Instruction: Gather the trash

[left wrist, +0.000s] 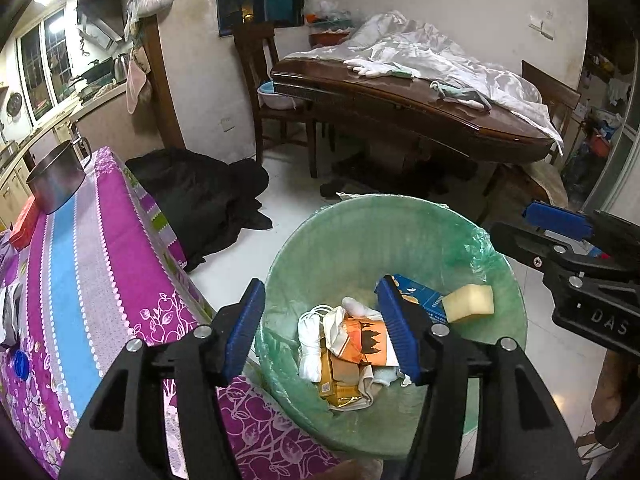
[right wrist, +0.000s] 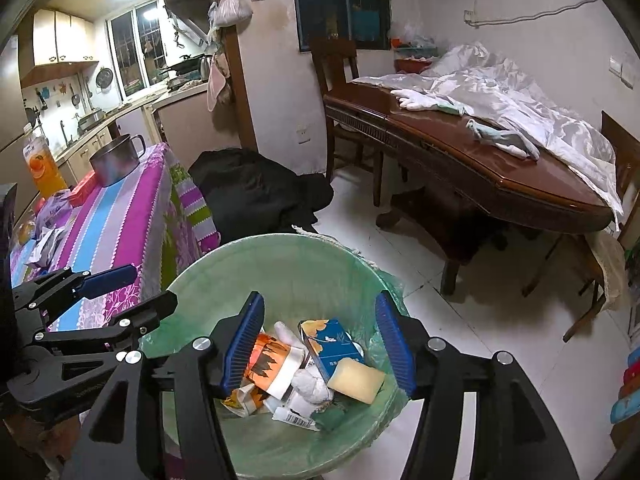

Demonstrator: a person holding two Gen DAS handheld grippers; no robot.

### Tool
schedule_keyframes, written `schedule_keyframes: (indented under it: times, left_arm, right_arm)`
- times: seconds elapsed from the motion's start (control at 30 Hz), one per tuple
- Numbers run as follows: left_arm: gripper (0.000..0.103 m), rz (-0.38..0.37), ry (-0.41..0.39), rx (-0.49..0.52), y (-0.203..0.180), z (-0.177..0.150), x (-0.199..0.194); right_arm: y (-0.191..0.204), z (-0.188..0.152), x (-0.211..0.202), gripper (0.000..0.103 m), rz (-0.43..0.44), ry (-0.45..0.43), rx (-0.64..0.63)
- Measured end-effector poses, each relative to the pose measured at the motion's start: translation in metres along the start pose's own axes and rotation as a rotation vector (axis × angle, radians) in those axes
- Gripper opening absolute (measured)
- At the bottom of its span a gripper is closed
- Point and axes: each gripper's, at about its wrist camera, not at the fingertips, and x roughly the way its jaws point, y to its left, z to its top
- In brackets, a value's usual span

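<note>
A bin [left wrist: 360, 200] [right wrist: 280, 238] lined with a green bag stands on the floor beside the table. In it lie an orange paper cup [left wrist: 368, 340] [right wrist: 272, 364], a blue carton [left wrist: 424, 300] [right wrist: 332, 344], a yellow sponge [left wrist: 468, 302] [right wrist: 356, 380], white tissues and wrappers. My left gripper [left wrist: 320, 282] [right wrist: 154, 284] hangs above the bin's left side, open, with nothing between its blue pads. Over the bin's right side my right gripper [right wrist: 320, 298] [left wrist: 514, 220] is open too and holds nothing.
A table with a pink and blue striped cloth [left wrist: 80, 260] [right wrist: 120, 208] carries a metal pot [left wrist: 56, 180] [right wrist: 116, 160], a juice bottle [right wrist: 44, 164] and crumpled paper. Black fabric [left wrist: 200, 192] lies heaped on the floor behind the bin. A dark dining table [left wrist: 400, 96] stands further back.
</note>
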Motion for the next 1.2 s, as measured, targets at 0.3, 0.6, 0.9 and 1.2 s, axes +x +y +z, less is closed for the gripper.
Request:
schedule_keyframes:
  times: [0.3, 0.6, 0.9, 1.2]
  left_arm:
    - [0.058, 0.009, -0.001, 0.003, 0.000, -0.001, 0.000]
    - [0.058, 0.014, -0.009, 0.006, 0.000, -0.004, -0.005]
    - [0.070, 0.033, -0.051, 0.022, -0.004, -0.015, -0.027]
    - [0.097, 0.022, -0.166, 0.001, 0.015, -0.048, -0.080]
  right_arm:
    - [0.006, -0.005, -0.008, 0.068, -0.007, -0.032, -0.012]
    - [0.013, -0.012, -0.031, 0.074, -0.017, -0.078, -0.032]
    - [0.021, -0.029, -0.063, 0.084, -0.026, -0.152, -0.032]
    - [0.031, -0.077, -0.121, 0.098, -0.038, -0.282, -0.012]
